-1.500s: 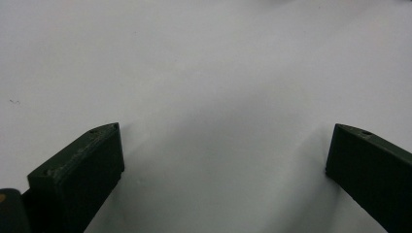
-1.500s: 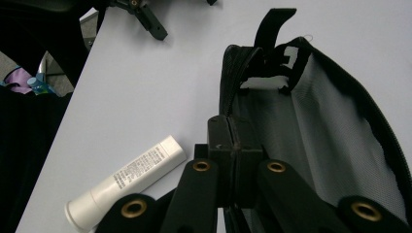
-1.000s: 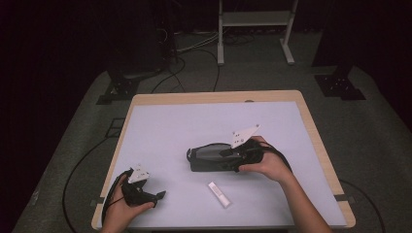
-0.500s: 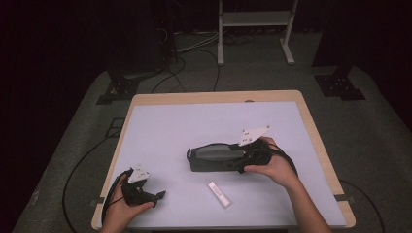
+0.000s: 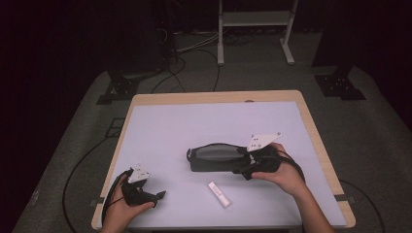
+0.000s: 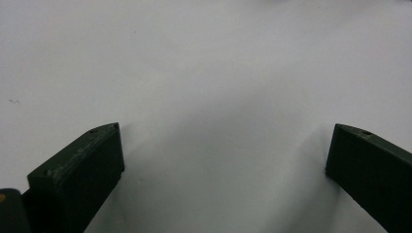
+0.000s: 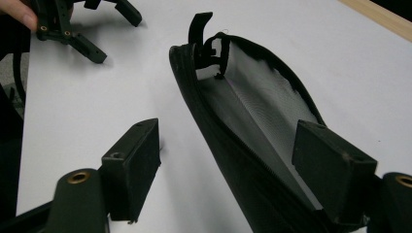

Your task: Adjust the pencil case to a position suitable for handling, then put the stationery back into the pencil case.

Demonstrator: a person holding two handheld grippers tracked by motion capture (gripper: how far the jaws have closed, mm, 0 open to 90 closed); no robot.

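Here the black mesh pouch [image 5: 214,158] lies on its side near the middle of the worktop [image 5: 194,121], its long axis running left to right. The right gripper [image 5: 245,170] sits at the pouch's right end. In the right gripper view its fingers [image 7: 133,165] stand apart, straddling the pouch's near end, one finger on bare worktop beside the zip edge and the other over the mesh face; whether either touches the fabric I cannot tell. The zip pull and a short loop stick up at the pouch's far end.

The left gripper [image 5: 158,196] rests near the front left corner of the worktop, well apart from the pouch, its fingers [image 6: 87,165] wide apart over bare white surface. A small white stick-shaped object [image 5: 218,194] lies in front of the pouch, between the two grippers.

The back half of the worktop is open, with a wooden rim showing along the far and right edges. Around it, grey floor matting, trailing cables and a white metal stand [image 5: 255,19] sit in a dark room.
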